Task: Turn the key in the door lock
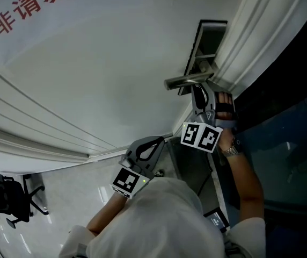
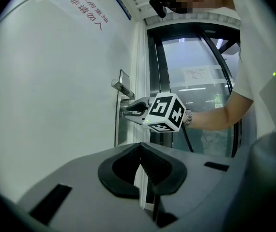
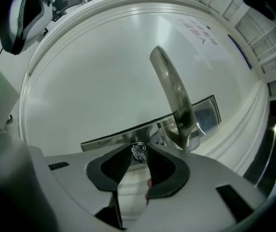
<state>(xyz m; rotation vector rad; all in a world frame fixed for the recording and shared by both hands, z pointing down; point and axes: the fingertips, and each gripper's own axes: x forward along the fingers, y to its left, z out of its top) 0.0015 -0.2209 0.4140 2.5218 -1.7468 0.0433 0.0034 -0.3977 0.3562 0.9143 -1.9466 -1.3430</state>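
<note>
The key (image 3: 137,149) sits in the lock plate (image 3: 106,140) just beside the lever handle (image 3: 174,93). Its long axis points straight into the door (image 1: 116,63), head outward. The right gripper (image 3: 138,154) has its jaws narrowed onto the key's head, apparently pinching it, though contact is hard to confirm. The left gripper (image 2: 140,149) has its jaws together, holds nothing and is well apart. Red lettering (image 1: 35,7) on the door reads "非请勿", with the rest cropped.

The right gripper (image 3: 139,152) points level and rolled to one side, its jaws pinched on a small silver metal key (image 3: 138,149) at their tips. The bare right forearm (image 1: 247,190) stretches out behind it. The left gripper (image 2: 140,153) hangs back, level, its jaws together and empty, carried by the left forearm (image 1: 104,219).
</note>
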